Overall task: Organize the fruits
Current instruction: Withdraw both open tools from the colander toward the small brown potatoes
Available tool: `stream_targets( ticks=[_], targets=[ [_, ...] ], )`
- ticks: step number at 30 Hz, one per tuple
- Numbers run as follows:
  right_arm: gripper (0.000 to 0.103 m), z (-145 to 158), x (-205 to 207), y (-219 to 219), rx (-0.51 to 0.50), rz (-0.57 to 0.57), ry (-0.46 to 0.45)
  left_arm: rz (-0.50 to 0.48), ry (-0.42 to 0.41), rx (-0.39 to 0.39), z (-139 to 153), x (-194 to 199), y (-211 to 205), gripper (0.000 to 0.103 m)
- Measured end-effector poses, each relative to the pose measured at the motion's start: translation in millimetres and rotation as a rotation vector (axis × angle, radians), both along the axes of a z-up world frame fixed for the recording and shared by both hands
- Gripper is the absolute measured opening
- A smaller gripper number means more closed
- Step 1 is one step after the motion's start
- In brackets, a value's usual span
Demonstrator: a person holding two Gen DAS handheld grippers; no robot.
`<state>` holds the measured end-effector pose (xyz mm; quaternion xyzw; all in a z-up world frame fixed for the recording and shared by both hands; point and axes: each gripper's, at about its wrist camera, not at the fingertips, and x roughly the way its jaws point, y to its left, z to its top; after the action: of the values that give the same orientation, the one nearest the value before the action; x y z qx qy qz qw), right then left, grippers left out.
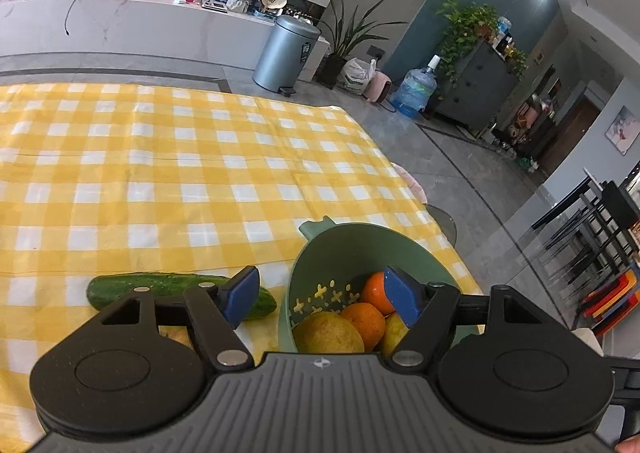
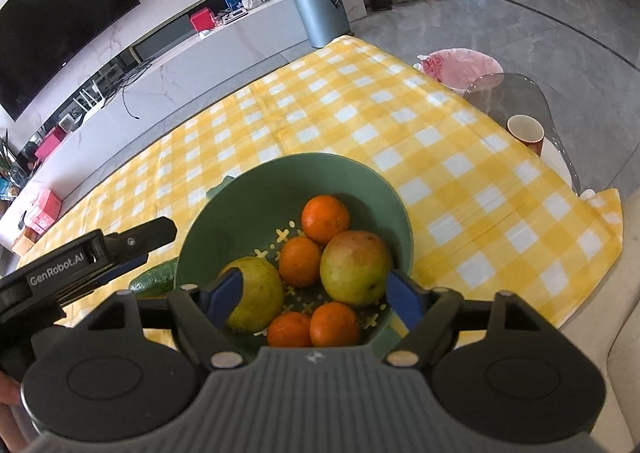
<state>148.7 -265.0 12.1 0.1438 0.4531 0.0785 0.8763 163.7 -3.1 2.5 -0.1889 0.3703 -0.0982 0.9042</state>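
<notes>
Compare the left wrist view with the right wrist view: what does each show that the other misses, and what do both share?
Only the left wrist view shows the whole cucumber lying on the cloth beside the bowl. Only the right wrist view shows all four oranges, the cup at the table's edge and the left gripper. Both show the green bowl of fruit on the yellow checked cloth, with open gripper fingers framing it.

My bowl (image 2: 372, 189): matt green plastic, on a yellow-checked cloth (image 2: 440, 125), creased. In the bowl, oranges (image 2: 325, 217) with dimpled skin, mango (image 2: 356, 267) smooth. Left of the bowl, cucumber (image 1: 168, 285) glossy, bumpy. Beyond the cloth, bin (image 1: 284, 49) brushed metal.
</notes>
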Motion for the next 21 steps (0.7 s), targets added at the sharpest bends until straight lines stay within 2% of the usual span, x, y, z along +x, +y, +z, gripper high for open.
stream_targets(
  ticks=[5,12,18,20,21],
  targets=[
    [0.092,8,-6,10,-0.005,0.025,-0.014,0.005,0.008,0.053,14,-14,5,0.087],
    [0.091,16,-13,50,0.013,0.094,-0.035,0.078,0.016,0.108,33,-45,35,0.088],
    [0.074,20,-26,97,0.04,0.174,-0.119,0.196,0.064,0.14,29,-72,80,0.088],
    [0.052,12,-26,113,0.063,0.192,-0.092,0.24,0.075,0.139,23,-78,94,0.088],
    [0.048,8,-26,119,0.08,0.194,-0.07,0.257,0.081,0.135,20,-80,101,0.088]
  ],
)
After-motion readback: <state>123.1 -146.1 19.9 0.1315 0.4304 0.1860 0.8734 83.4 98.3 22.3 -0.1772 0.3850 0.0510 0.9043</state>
